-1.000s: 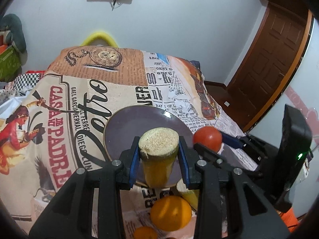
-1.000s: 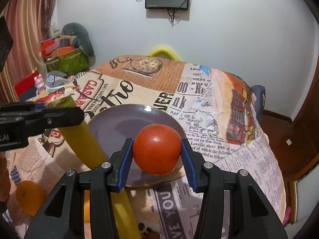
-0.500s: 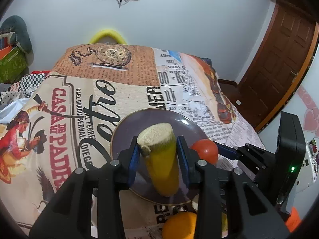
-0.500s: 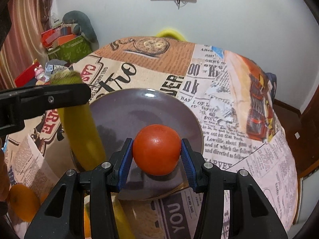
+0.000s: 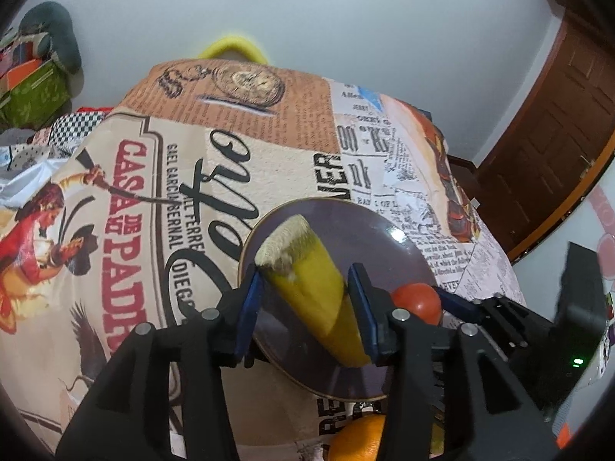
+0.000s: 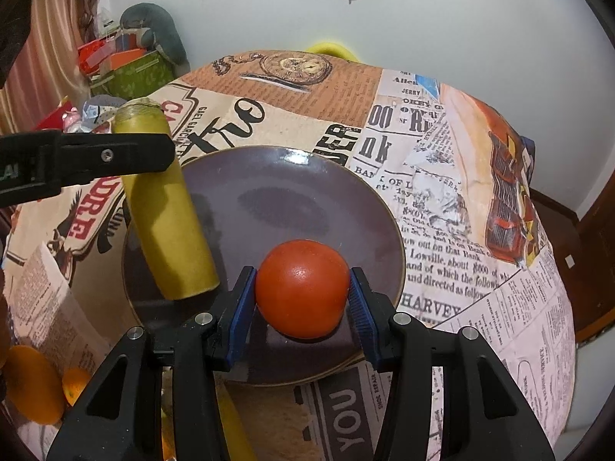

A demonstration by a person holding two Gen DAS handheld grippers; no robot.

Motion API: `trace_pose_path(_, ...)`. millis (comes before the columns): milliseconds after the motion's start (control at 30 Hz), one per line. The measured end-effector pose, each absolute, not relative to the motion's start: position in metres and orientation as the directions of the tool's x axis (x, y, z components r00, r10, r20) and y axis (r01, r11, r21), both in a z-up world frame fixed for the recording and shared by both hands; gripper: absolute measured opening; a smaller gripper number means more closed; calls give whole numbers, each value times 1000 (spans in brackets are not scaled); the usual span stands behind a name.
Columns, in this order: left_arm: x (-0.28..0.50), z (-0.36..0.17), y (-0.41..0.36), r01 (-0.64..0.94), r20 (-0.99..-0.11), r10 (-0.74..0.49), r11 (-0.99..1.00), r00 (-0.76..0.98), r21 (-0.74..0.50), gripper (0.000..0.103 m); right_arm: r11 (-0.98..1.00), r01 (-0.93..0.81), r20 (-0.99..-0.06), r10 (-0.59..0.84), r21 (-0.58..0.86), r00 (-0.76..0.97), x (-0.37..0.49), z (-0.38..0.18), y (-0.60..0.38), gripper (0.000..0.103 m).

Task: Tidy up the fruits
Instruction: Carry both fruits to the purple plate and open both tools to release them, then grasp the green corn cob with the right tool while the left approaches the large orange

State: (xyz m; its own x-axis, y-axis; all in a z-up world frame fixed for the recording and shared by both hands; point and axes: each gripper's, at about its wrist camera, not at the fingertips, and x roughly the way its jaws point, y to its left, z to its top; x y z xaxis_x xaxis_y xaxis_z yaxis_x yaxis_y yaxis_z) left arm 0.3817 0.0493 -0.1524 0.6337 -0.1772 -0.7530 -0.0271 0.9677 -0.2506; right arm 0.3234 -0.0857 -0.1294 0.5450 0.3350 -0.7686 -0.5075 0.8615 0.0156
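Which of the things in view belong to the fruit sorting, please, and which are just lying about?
Job: yellow corn cob, tomato, purple plate, oranges.
Lying about: green box, grey stuffed toy, printed tablecloth.

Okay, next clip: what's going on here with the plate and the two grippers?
A person with two handheld grippers is loading fruit onto a dark plate. The left gripper has just been opening around a yellow corn cob piece, which leans tilted with its lower end on the plate, no longer clamped. The right gripper grips a red tomato low over the plate's near edge. Oranges wait on the printed tablecloth.
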Motion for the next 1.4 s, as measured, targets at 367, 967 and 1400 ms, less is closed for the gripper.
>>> trace_pose_path(367,366,-142,42,6,-746,-156,980,648,-199,50,876,-482,-709,330,-16,624,311,-102,-94,59)
trace_pose_path(967,277,-87,55,-6,-702,-94,990,705,-139,55,891,-453,-641,328,-35,694,237,-49,-119,61)
trace_pose_path(1400,232,-105,41,45,-747,-117,992,655,-116,56,896,-440,-691,287,-51,663,199,-73,-127,62)
